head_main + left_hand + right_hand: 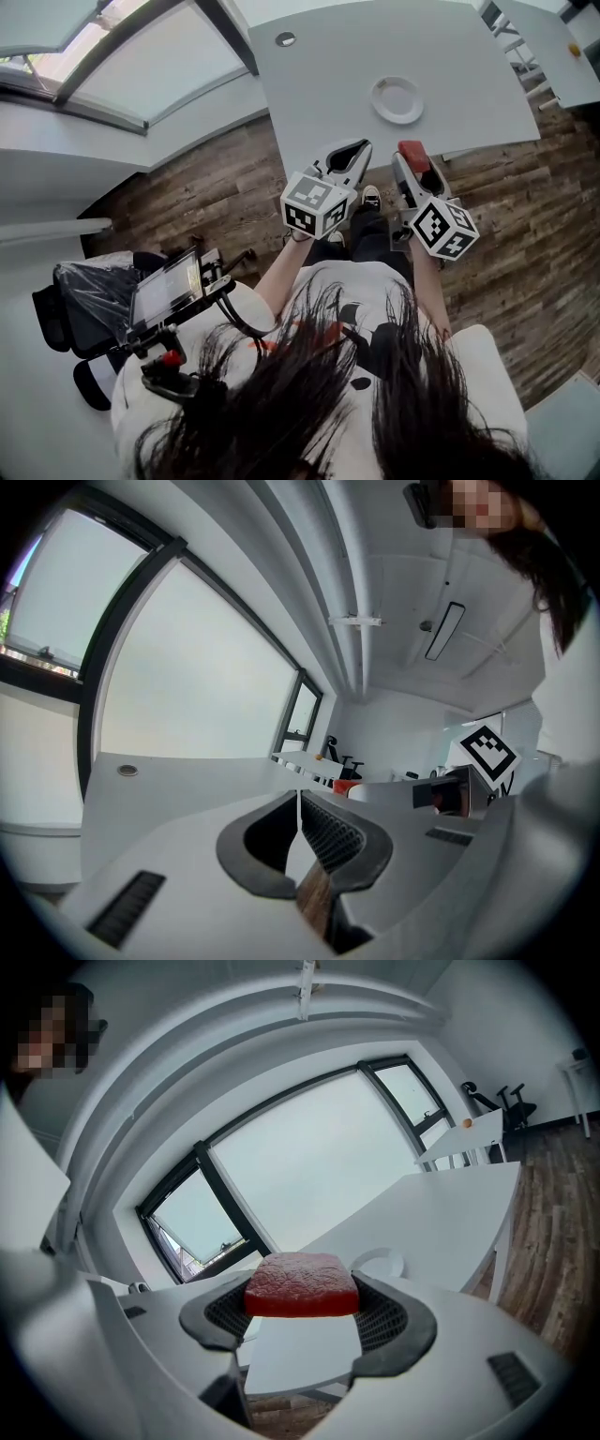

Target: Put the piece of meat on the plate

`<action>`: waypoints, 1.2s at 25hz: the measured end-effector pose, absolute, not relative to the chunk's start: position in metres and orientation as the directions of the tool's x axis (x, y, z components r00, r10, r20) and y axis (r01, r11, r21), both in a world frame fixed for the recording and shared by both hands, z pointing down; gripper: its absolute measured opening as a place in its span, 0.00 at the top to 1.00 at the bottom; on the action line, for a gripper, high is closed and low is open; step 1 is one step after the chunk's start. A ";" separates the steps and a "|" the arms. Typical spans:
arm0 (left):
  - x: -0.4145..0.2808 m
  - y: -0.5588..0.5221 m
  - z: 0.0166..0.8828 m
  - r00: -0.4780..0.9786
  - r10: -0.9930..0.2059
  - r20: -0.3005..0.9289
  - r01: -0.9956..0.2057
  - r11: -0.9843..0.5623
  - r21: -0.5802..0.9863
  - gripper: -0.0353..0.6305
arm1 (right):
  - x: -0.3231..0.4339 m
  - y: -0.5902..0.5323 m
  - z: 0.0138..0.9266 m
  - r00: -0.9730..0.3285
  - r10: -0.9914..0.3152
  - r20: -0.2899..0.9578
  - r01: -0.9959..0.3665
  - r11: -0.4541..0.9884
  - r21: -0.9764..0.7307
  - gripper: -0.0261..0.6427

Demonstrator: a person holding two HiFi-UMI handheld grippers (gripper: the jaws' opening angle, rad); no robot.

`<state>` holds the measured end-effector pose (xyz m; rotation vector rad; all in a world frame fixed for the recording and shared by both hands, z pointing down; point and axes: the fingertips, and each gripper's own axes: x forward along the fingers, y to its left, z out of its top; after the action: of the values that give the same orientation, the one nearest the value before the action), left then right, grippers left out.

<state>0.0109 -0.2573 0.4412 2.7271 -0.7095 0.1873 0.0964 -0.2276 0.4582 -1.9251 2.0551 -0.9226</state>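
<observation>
A red slab of meat [302, 1284] sits clamped between the jaws of my right gripper [302, 1305]; in the head view the meat [413, 153] shows red at the tip of the right gripper [415, 161], held near the table's front edge. The white plate [397, 99] lies empty on the white table [319, 84], a little beyond that gripper; it also shows as a pale plate [380, 1263] just past the meat. My left gripper [349, 153] hovers beside the right one, and its jaws [298, 817] are pressed together with nothing between them.
A round cable grommet [285, 39] is set in the table's far left part. Another white table [562, 47] with chairs stands at the back right. Wooden floor [525, 225] lies under my hands, and a window ledge [141, 141] runs along the left.
</observation>
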 end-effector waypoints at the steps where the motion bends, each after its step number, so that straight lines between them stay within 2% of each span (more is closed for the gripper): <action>1: 0.018 -0.267 0.444 0.865 -0.454 0.213 -0.499 -0.823 0.271 0.94 | 0.104 -0.239 0.460 -0.153 -0.946 0.285 -0.837 -0.029 -0.546 0.50; 13: 0.087 -0.349 0.475 0.828 -0.475 0.298 -0.553 -0.776 0.303 0.94 | 0.178 -0.335 0.508 -0.210 -0.883 0.419 -0.883 -0.013 -0.470 0.50; 23: 0.106 -0.391 0.515 0.785 -0.456 0.419 -0.595 -0.743 0.307 0.94 | 0.193 -0.392 0.576 -0.264 -0.772 0.579 -0.931 0.047 -0.361 0.50; 30: 0.116 -0.407 0.531 0.771 -0.441 0.459 -0.603 -0.738 0.303 0.94 | 0.197 -0.423 0.615 -0.264 -0.695 0.669 -0.963 0.146 -0.228 0.50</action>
<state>0.1157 -0.4067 0.5310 2.5259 -0.7888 0.5019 0.1972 -0.4232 0.6153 -2.0749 2.6507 -1.1671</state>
